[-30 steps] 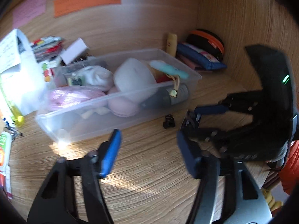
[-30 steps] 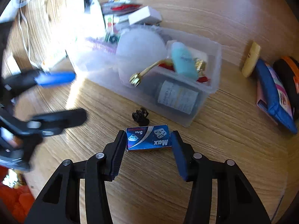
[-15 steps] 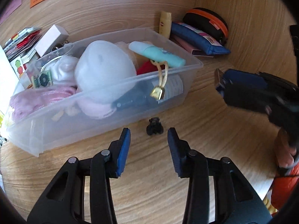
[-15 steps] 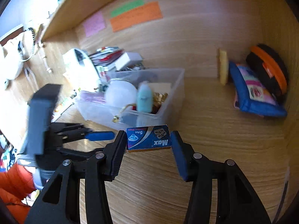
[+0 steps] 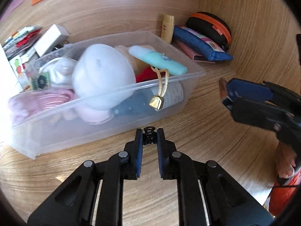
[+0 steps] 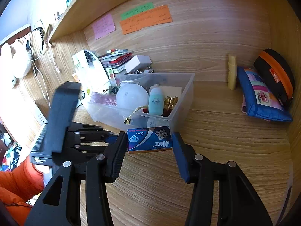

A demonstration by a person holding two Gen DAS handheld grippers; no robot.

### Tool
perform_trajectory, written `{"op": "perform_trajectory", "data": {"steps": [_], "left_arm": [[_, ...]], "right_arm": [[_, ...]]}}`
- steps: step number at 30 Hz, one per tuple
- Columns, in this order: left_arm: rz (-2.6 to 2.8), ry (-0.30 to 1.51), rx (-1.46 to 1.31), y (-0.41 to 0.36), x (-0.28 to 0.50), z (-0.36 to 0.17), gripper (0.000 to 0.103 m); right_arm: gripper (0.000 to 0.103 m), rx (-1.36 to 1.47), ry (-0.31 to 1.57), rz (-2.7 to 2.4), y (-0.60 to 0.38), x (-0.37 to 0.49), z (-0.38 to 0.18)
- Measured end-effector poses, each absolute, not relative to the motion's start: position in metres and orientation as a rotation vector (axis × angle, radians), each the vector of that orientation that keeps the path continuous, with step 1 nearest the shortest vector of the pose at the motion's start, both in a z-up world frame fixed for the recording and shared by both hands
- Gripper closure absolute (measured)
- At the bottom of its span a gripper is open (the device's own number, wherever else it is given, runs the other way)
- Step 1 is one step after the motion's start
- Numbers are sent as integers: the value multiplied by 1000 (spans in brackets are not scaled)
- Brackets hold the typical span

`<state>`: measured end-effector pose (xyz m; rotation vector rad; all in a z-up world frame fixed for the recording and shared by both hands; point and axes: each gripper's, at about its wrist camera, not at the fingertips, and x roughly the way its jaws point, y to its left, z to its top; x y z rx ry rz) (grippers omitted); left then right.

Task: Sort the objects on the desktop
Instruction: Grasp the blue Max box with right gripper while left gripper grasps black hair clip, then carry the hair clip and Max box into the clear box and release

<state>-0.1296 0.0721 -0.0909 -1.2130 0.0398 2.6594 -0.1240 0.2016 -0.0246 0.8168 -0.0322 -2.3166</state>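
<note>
My left gripper [image 5: 149,137] is shut on a small black hair claw clip [image 5: 149,132] on the wooden desk, just in front of the clear plastic bin [image 5: 188,79]. My right gripper [image 6: 149,141] is shut on a blue "Max" razor blade box [image 6: 150,139] and holds it above the desk, in front of the bin's near corner [image 6: 175,120]. In the left wrist view the right gripper [image 5: 231,96] shows at the right, level with the bin's end. The bin holds a white round case [image 5: 102,75], a teal tube [image 5: 158,60], a pink item and other things.
A yellow tube [image 6: 231,71], a blue pouch [image 6: 261,98] and a black-and-orange case [image 6: 274,71] lie at the back right corner. A white box [image 6: 137,63] and stacked packets stand behind the bin. Sticky notes [image 6: 146,18] hang on the back wall.
My left gripper moved forward to the hair clip and closed on it. My right gripper lifted the blade box off the desk and tilted up to face the bin.
</note>
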Motion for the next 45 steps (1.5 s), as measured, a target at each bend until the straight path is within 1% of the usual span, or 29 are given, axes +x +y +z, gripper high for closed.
{"op": "perform_trajectory", "data": {"steps": [3, 9, 17, 22, 27, 34, 39, 43, 45], "left_arm": [[2687, 32, -1174, 67, -118, -84, 90], [2767, -48, -1062, 37, -91, -63, 90], [2872, -117, -936, -4, -77, -32, 90], [2922, -129, -889, -26, -72, -16, 90], [2926, -118, -870, -41, -79, -6, 90], [2923, -97, -831, -49, -104, 7, 90], [2892, -128, -853, -57, -126, 5, 90], [2898, -102, -861, -62, -143, -2, 90], [2886, -125, -902, -67, -152, -11, 90]], "right_arm": [[58, 828, -34, -2318, 201, -126, -25], [58, 833, -77, -2305, 201, -125, -16], [58, 753, -38, -2321, 184, -123, 12], [58, 736, 7, -2327, 164, -129, 22], [58, 688, -36, -2291, 155, -139, 38], [58, 669, 53, -2300, 131, -157, 56], [58, 727, 94, -2248, 106, -171, 50], [58, 773, 189, -2223, 77, -177, 41], [58, 793, 243, -2221, 65, -180, 33]]}}
